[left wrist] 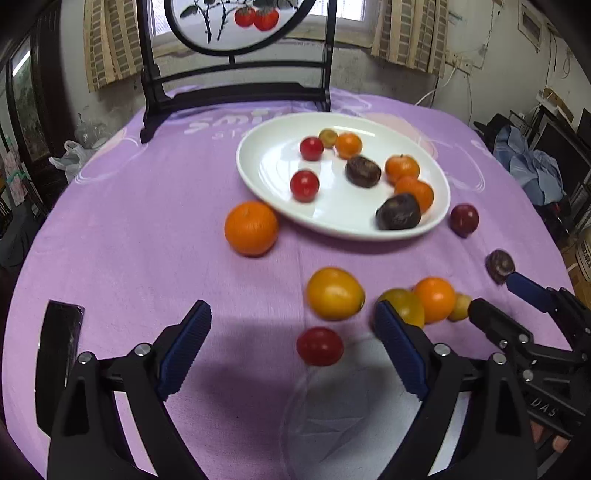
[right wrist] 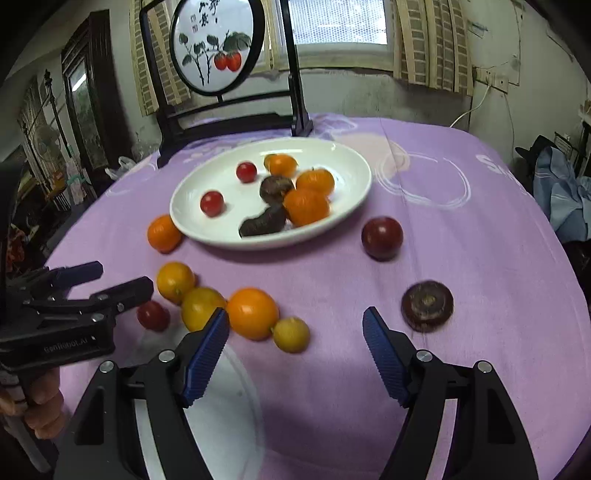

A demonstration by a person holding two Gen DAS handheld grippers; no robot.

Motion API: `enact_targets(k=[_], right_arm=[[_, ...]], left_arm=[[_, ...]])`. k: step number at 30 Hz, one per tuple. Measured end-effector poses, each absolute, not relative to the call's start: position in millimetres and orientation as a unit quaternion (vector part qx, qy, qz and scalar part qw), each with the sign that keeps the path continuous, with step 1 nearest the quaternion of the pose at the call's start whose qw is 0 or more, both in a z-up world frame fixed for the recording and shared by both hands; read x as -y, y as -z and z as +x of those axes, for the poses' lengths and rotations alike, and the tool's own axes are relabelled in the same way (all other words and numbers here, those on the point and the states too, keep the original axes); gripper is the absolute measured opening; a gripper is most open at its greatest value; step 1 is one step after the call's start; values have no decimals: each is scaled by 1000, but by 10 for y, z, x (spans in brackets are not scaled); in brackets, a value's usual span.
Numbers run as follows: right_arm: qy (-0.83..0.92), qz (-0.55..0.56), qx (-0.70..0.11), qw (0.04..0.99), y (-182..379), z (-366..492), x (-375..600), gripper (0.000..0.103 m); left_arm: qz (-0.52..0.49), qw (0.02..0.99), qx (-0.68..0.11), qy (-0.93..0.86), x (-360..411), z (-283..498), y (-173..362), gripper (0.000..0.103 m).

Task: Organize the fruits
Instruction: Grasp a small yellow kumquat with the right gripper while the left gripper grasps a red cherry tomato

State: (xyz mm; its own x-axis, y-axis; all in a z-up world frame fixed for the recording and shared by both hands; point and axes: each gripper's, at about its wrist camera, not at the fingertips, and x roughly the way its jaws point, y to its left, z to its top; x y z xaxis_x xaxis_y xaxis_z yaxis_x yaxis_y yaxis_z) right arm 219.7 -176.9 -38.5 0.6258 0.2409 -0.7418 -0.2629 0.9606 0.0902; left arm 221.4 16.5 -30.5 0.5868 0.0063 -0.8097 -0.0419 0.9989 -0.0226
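A white oval plate (left wrist: 273,173) (right wrist: 192,218) holds several fruits: red tomatoes, small oranges and dark chestnut-like pieces. Loose on the purple cloth lie a large orange (left wrist: 251,228) (right wrist: 164,233), a yellow fruit (left wrist: 334,293) (right wrist: 175,281), a red tomato (left wrist: 320,346) (right wrist: 153,315), an orange (left wrist: 435,299) (right wrist: 252,313), a small yellow fruit (right wrist: 291,334), a dark red fruit (left wrist: 464,219) (right wrist: 382,237) and a dark brown piece (left wrist: 499,266) (right wrist: 427,305). My left gripper (left wrist: 291,325) (right wrist: 110,277) is open and empty above the red tomato. My right gripper (right wrist: 295,328) (left wrist: 495,291) is open and empty near the small yellow fruit.
A dark wooden stand with a round painted panel (left wrist: 236,22) (right wrist: 218,48) stands at the table's far edge behind the plate. A second white plate (right wrist: 229,406) (left wrist: 351,406) lies under the grippers at the near edge. A dark flat object (left wrist: 59,354) sits at the near left.
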Motion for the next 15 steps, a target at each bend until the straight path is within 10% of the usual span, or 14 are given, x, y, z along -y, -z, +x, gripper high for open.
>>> enact_targets(k=[11, 15], right_arm=[[-123, -102, -453, 877, 706, 2217, 1603, 74], [-132, -80, -449, 880, 723, 2271, 1578, 59]], left_arm=[[-41, 885, -464, 0, -405, 2242, 352, 88], [-55, 880, -472, -1, -466, 2248, 389, 88]])
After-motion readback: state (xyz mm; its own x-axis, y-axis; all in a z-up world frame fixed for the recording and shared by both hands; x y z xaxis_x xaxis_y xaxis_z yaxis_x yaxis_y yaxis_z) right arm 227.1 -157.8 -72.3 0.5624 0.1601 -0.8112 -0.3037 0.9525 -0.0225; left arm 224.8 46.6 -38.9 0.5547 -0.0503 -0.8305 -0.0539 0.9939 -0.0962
